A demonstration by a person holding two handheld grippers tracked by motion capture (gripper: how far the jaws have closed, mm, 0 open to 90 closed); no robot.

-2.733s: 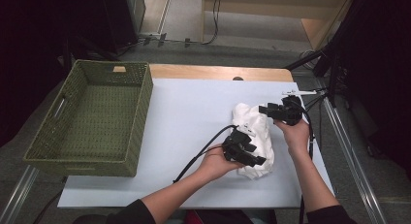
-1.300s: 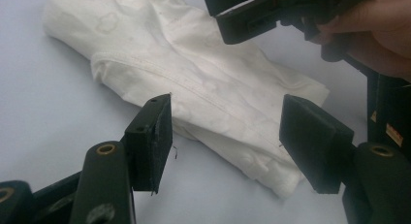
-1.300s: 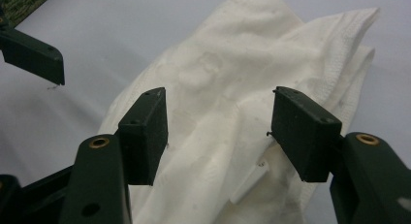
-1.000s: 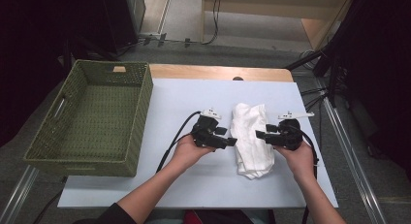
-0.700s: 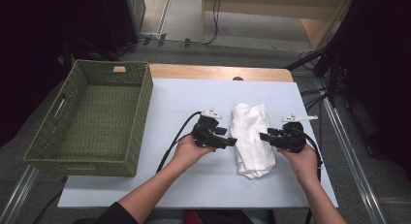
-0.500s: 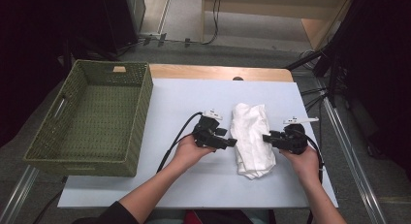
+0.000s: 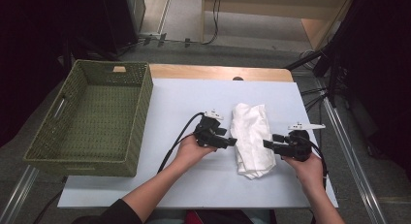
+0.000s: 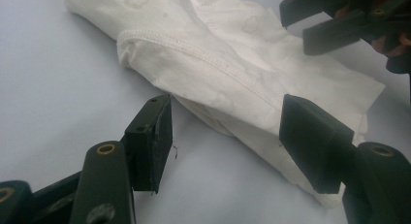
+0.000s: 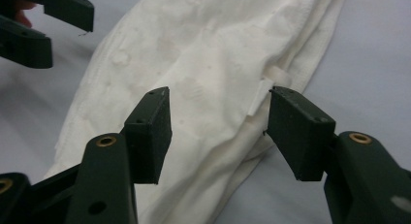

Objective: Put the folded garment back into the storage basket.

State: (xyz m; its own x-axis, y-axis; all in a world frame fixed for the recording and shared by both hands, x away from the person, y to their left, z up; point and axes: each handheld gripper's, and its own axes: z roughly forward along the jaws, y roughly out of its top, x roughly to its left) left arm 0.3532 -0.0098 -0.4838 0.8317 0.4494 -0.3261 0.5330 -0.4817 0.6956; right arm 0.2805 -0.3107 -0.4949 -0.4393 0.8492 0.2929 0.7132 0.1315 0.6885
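i have a white cloth (image 7: 252, 139) lying folded into a long bundle on the pale table (image 7: 184, 98), right of the middle, running from far to near, with the green basket (image 7: 92, 122) well apart on the left. my left gripper (image 7: 231, 142) sits just beside the cloth's left edge and my right gripper (image 7: 267, 144) just beside its right edge, pointing at each other across it. both sets of jaws stand spread and pinch nothing; the right ones have just been closing and opening again with only cloth ahead of them. i judge the cloth light, soft and floppy, so it should sag and unfold if lifted from one spot. i would take it by the stitched hem (image 8: 203, 54) on the left and the layered edge by the small tag (image 9: 271, 86) on the right, catching all the layers.
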